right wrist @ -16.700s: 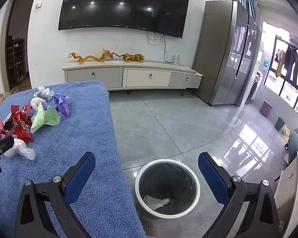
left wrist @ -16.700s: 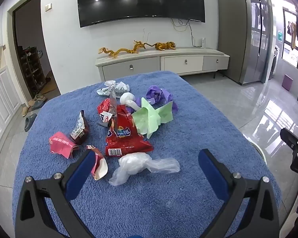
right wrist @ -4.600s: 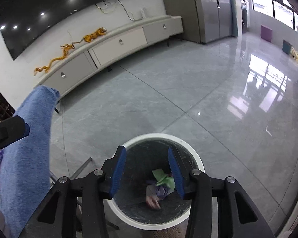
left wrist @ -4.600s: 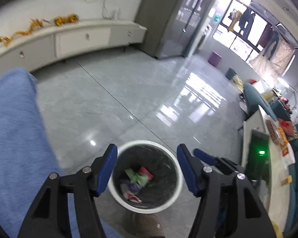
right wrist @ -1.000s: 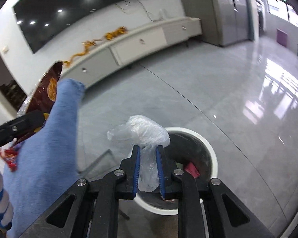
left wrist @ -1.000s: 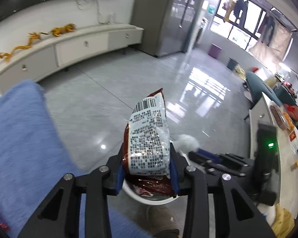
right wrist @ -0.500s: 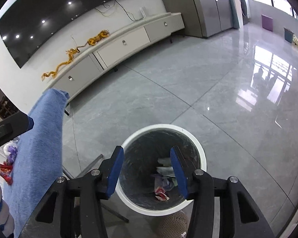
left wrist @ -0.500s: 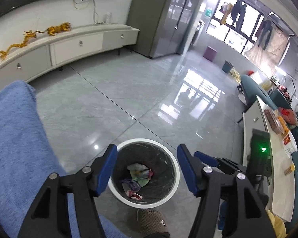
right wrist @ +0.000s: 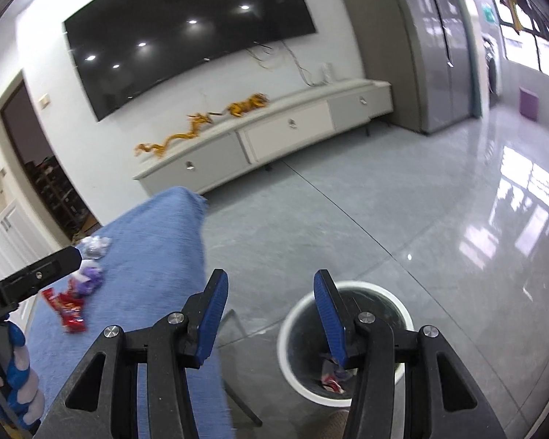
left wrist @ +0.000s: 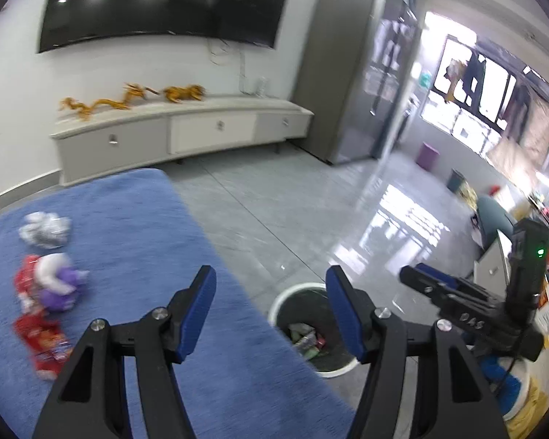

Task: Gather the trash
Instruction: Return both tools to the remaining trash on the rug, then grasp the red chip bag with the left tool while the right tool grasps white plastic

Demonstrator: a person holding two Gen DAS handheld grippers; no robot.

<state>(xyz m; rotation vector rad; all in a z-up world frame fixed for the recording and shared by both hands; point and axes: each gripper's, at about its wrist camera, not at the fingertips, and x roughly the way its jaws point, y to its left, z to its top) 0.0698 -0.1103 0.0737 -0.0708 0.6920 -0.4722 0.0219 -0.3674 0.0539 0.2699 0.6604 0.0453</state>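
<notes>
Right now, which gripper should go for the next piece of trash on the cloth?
Left. The left gripper is open above the blue cloth, with the wrappers nearby on its left. The right gripper, also open, sits by the bin.

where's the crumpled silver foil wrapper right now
In the left wrist view the crumpled silver foil wrapper lies at the far left of the blue cloth-covered table, just beyond the purple and white wad, well left of the open left claw.
</notes>
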